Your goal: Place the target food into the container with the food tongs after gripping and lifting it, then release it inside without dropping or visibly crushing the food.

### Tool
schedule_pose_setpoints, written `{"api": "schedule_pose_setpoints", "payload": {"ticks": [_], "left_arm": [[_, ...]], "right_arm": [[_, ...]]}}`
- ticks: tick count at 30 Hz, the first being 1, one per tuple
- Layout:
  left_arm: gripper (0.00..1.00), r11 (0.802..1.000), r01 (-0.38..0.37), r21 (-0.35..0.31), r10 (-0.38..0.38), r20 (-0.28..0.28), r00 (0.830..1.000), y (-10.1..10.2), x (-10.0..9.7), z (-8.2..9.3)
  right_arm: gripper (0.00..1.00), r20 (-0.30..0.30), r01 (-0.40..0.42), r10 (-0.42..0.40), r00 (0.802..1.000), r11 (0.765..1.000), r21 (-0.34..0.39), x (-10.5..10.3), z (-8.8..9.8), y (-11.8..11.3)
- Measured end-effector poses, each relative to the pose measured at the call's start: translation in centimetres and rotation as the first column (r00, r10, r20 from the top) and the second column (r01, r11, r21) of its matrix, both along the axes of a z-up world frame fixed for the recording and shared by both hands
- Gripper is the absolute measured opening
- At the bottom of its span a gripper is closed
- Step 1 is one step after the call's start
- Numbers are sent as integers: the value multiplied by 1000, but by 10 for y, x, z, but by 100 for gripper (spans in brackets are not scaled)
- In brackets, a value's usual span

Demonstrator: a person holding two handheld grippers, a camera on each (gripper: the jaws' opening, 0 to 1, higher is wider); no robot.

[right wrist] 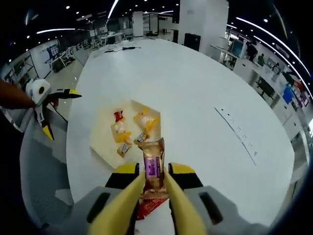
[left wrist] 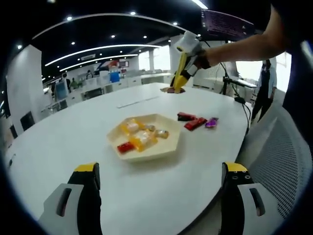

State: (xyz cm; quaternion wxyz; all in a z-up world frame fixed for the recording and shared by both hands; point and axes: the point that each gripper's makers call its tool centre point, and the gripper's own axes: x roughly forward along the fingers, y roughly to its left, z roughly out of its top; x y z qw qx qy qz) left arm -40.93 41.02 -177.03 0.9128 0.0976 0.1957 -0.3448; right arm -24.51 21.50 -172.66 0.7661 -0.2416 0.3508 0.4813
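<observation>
A cream hexagonal tray (left wrist: 168,146) (right wrist: 100,142) holds several wrapped sweets (left wrist: 139,137) (right wrist: 128,128). My right gripper (right wrist: 155,172) is shut on yellow food tongs (right wrist: 121,208), and the tongs pinch a brown wrapped snack bar (right wrist: 152,164) with a purple label, held above the table short of the tray. From the left gripper view, that right gripper (left wrist: 187,51), its tongs (left wrist: 180,76) and the bar (left wrist: 171,90) sit beyond the tray. My left gripper (left wrist: 161,178) (right wrist: 61,111) is open on the tray's near side with nothing between its jaws.
Two red wrapped snacks (left wrist: 191,120) and a purple one (left wrist: 212,122) lie on the white round table (left wrist: 73,132) beside the tray. A grey mesh chair (left wrist: 279,166) stands at the table's edge. Red wrappers (right wrist: 145,209) show under the tongs.
</observation>
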Motion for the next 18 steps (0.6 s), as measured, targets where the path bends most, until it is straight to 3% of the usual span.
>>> {"api": "schedule_pose_setpoints", "payload": {"ticks": [18], "left_arm": [[99, 1000, 3, 19, -3, 3, 1000, 0, 0, -1]], "right_arm": [[22, 2, -117, 117, 993, 993, 18, 7, 12, 84]]}}
